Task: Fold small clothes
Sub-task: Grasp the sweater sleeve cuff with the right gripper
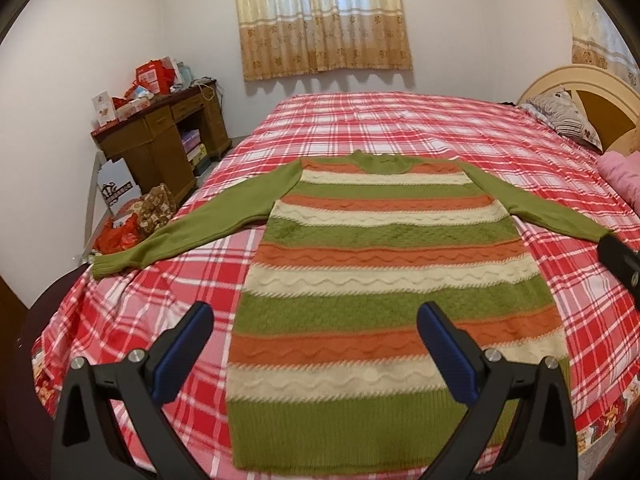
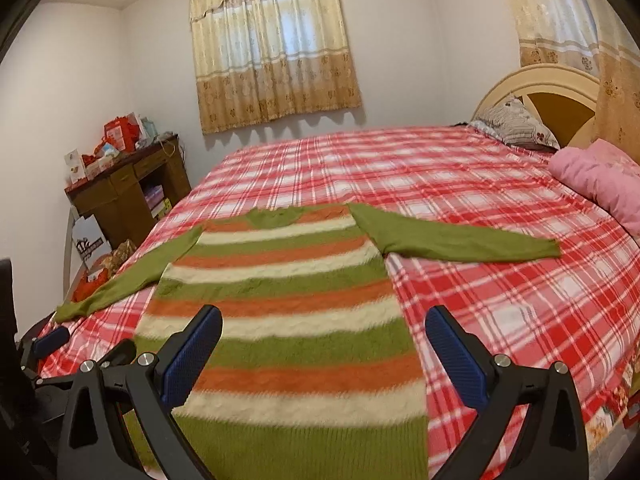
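A knitted sweater (image 1: 384, 264) (image 2: 288, 312) with green, orange and cream stripes lies flat on the bed, hem toward me, neck away, both green sleeves spread out sideways. My left gripper (image 1: 316, 320) hovers open above the hem end, empty, its blue pads wide apart. My right gripper (image 2: 324, 324) is also open and empty, above the sweater's lower right part. The left gripper's blue pad (image 2: 50, 340) shows at the left edge of the right wrist view. The right gripper's black body (image 1: 620, 260) shows by the right sleeve cuff in the left wrist view.
The bed (image 1: 400, 120) has a red and white plaid sheet. A pink quilt (image 2: 600, 180) and a pillow (image 2: 516, 124) lie by the headboard on the right. A brown desk (image 1: 160, 136) with boxes stands left of the bed, bags on the floor beside it.
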Tool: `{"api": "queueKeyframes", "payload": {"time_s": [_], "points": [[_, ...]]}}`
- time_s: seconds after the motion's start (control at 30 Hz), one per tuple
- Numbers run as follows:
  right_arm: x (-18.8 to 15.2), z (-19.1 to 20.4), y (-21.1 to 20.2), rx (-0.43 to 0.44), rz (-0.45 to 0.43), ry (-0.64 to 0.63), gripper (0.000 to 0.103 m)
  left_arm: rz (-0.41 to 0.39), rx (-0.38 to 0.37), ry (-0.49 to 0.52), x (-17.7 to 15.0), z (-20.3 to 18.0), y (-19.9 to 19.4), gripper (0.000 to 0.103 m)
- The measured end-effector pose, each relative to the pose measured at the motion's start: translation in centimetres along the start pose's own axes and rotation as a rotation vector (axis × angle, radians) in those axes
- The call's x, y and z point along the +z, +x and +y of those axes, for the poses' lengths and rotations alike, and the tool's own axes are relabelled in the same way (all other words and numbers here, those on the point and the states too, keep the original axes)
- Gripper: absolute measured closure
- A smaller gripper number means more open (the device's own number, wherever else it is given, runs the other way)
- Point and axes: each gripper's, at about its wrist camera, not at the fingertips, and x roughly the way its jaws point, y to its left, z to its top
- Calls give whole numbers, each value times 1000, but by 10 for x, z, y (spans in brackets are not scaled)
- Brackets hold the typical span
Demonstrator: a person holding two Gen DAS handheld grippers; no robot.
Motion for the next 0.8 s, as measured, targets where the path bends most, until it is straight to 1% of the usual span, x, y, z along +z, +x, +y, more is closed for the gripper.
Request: {"api": "queueKeyframes", "payload": {"time_s": [0.07, 0.13, 0.23, 0.33, 0.4, 0.5, 0.53, 0.57, 0.6, 0.63, 0.67, 0.73, 0.8], "points": [[7, -11, 13, -47, -15, 12, 1, 2, -28, -13, 5, 4, 12, 0], [14, -29, 30, -60, -1, 34, 1, 5, -45, -32, 11, 9, 22, 0], [22, -61, 57, -71, 35, 103, 1, 22, -36, -62, 25, 20, 47, 0], [32, -108, 87, -131, 56, 205, 1, 50, -11, -76, 41, 27, 76, 0], [40, -144, 106, -169, 75, 265, 1, 53, 15, -76, 50, 30, 93, 0], [49, -205, 123, -263, 49, 351, 1, 45, 34, -99, 58, 36, 114, 0], [51, -220, 125, -293, 40, 376, 3, 43, 33, -107, 57, 38, 117, 0], [53, -245, 131, -331, 34, 417, 10, 40, 30, -120, 59, 40, 122, 0], [54, -261, 136, -353, 40, 441, 16, 40, 32, -134, 60, 42, 128, 0], [56, -287, 144, -388, 55, 480, 22, 41, 36, -142, 60, 43, 132, 0], [56, -306, 150, -400, 69, 517, 23, 46, 45, -152, 60, 44, 138, 0], [50, -352, 159, -436, 76, 649, 25, 51, 67, -164, 60, 45, 151, 0], [43, -382, 163, -447, 66, 744, 25, 53, 79, -172, 58, 43, 159, 0]]}}
